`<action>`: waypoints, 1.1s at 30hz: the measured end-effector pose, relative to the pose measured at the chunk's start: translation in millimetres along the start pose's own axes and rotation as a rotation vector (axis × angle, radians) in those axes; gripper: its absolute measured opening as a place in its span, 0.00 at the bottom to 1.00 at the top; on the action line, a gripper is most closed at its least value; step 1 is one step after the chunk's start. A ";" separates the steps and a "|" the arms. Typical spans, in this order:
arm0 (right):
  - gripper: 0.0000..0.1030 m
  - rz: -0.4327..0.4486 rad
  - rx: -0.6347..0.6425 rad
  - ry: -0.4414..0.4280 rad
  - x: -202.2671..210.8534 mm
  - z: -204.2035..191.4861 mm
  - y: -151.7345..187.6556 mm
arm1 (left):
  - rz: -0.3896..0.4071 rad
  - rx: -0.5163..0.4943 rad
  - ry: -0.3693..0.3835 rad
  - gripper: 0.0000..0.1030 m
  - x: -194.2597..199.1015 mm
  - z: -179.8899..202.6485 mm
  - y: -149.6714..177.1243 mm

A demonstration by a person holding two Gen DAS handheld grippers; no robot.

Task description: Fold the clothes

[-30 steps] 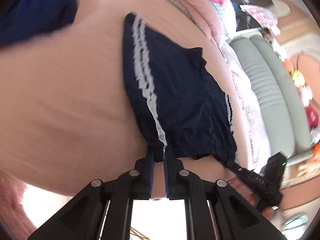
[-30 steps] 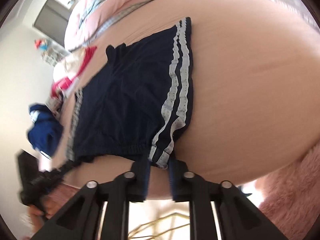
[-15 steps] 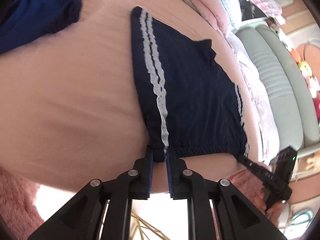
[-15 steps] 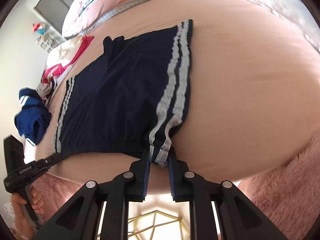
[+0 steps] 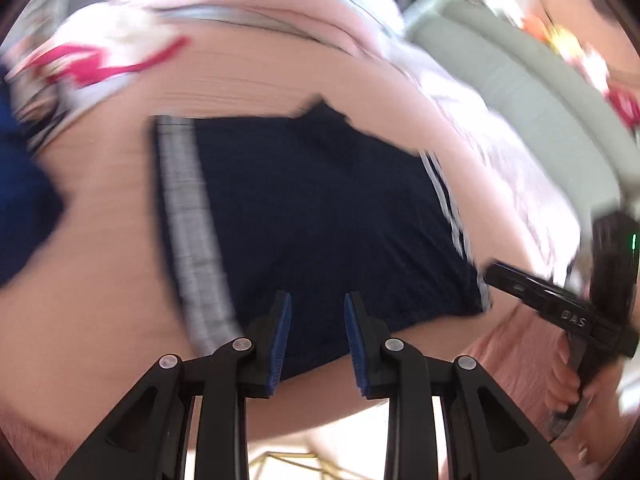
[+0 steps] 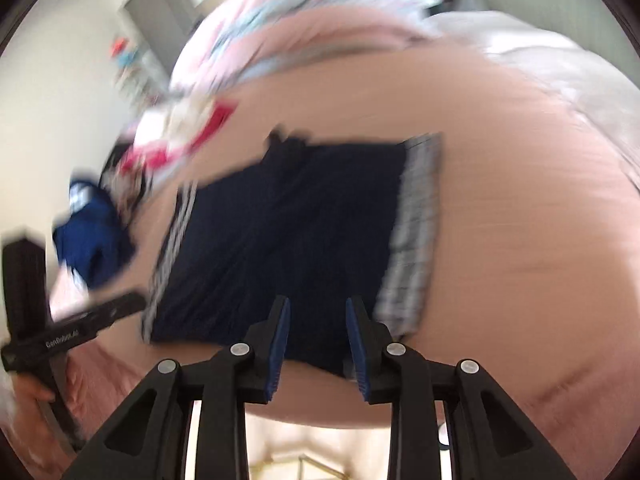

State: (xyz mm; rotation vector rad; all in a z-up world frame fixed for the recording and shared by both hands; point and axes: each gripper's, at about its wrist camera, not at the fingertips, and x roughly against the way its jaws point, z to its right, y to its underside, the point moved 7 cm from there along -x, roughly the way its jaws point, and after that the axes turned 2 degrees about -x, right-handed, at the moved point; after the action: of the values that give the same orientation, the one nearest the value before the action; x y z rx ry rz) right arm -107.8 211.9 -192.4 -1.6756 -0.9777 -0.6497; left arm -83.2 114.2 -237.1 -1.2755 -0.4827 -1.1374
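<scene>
Navy shorts [image 5: 320,216] with white side stripes lie flat on the pink bed sheet [image 5: 112,272], waistband toward me; they also show in the right wrist view [image 6: 296,240]. My left gripper [image 5: 317,300] is open and empty just above the waistband, inside the left stripe. My right gripper [image 6: 317,304] is open and empty above the waistband, inside the right stripe. Each gripper shows in the other's view: the right one [image 5: 560,312], the left one [image 6: 80,324]. Both views are motion-blurred.
A blue garment [image 6: 92,240] and a white-and-red garment [image 6: 188,136] lie at the shorts' left. A pink-and-blue duvet [image 6: 312,28] is heaped at the back. A grey-green headboard [image 5: 520,92] stands to the right. A fluffy pink blanket [image 5: 516,344] hangs at the bed's near edge.
Both grippers have opened and let go of the shorts' waistband corners. Both have shifted inward toward the middle of the waistband. The shorts now lie flat on the bed.
</scene>
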 end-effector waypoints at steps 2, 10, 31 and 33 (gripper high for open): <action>0.27 -0.026 -0.013 -0.013 -2.7 4.3 1.5 | -0.092 -0.005 -0.044 0.24 -20.5 -3.1 9.4; 0.28 -0.098 -0.049 -0.041 -8.2 24.0 -2.6 | -0.092 0.010 0.034 0.24 -2.6 -22.8 -2.0; 0.25 -0.067 0.004 0.048 -104.4 117.6 -137.9 | -0.109 -0.168 0.028 0.24 -168.3 10.7 -186.5; 0.25 -0.043 -0.004 0.106 -100.3 129.9 -141.6 | -0.074 -0.135 0.042 0.24 -172.2 3.6 -198.3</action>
State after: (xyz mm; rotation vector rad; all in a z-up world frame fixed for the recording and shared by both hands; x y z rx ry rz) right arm -286.7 324.0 -241.6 -1.6110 -0.9392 -0.7620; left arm -325.0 207.7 -279.3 -1.3566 -0.4306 -1.2736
